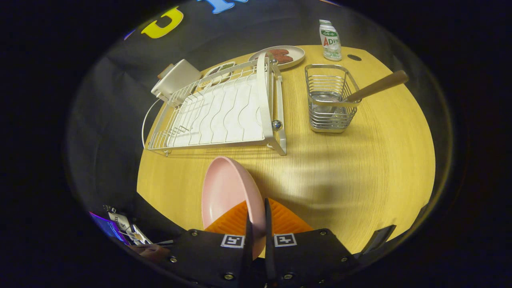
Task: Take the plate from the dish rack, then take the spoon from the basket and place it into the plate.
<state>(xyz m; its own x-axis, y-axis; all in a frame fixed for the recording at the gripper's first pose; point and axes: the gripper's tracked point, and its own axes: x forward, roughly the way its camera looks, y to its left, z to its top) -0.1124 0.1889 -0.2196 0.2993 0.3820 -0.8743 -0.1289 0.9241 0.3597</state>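
A pink plate stands on edge between the fingers of my gripper, which is shut on its rim and holds it above the wooden table. Beyond the plate lies the white wire dish rack, with no dishes in its slots. To the right of the rack stands a metal wire basket. A spoon with a wooden handle leans out of the basket to the right; its bowl end is down inside the basket.
Behind the rack sits a plate with reddish food, a small bottle and a white box. A small dark hole marks the table by the bottle. Bare tabletop spreads ahead and right of the fingers.
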